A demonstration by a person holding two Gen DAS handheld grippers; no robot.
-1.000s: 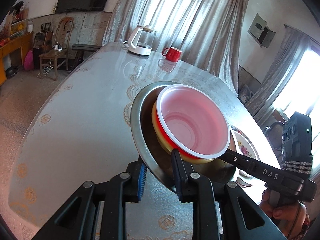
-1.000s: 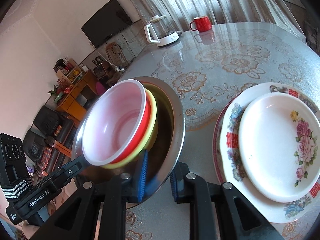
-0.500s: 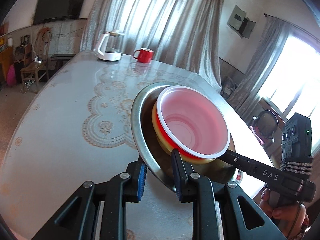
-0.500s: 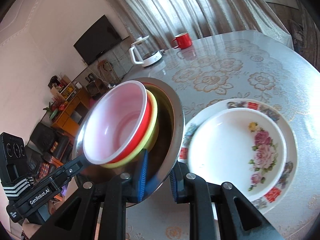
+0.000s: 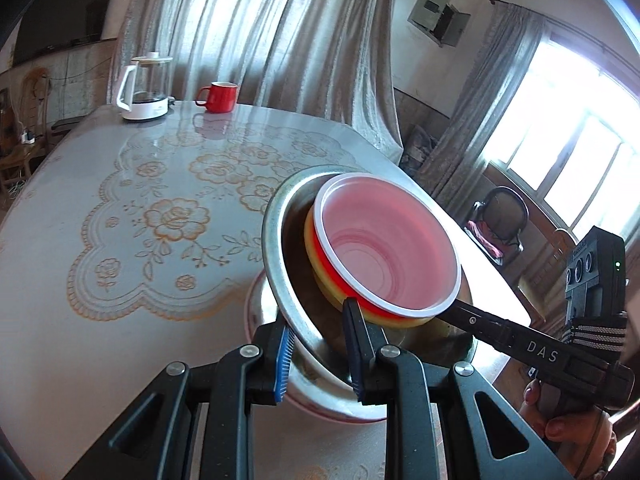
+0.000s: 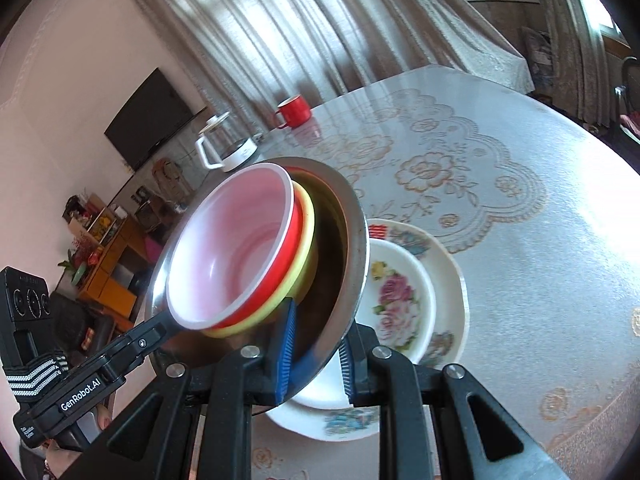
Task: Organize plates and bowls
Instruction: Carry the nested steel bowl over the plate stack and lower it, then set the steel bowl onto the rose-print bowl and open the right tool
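- While glossy over its lace print, tabletop: hard and slick, unkind to anything dropped.
- Plates: two floral ones stacked on the tabletop, smaller on larger, directly under the lifted load. Probably ceramic, so heavy-ish and chip-prone; worth meeting gently, flat, without a knock.
- Basin: steel, tilted, held up over the plates with its low edge close to them; cannot tell whether touching. Stiff and smooth with a thin rim; likely light itself but apt to slip between pads. Best taken at the rim, on two opposite sides, as now.
- Yellow bowl, red bowl, pink bowl: nested one in the next, all lying loose inside the basin and leaning with it. Plastic by the look, light, and free to slide out under more tilt; level before lowering.
- Left gripper: jaws clamped across the basin rim, one pad inside, one outside.
- Right gripper: jaws clamped likewise on the opposite rim.
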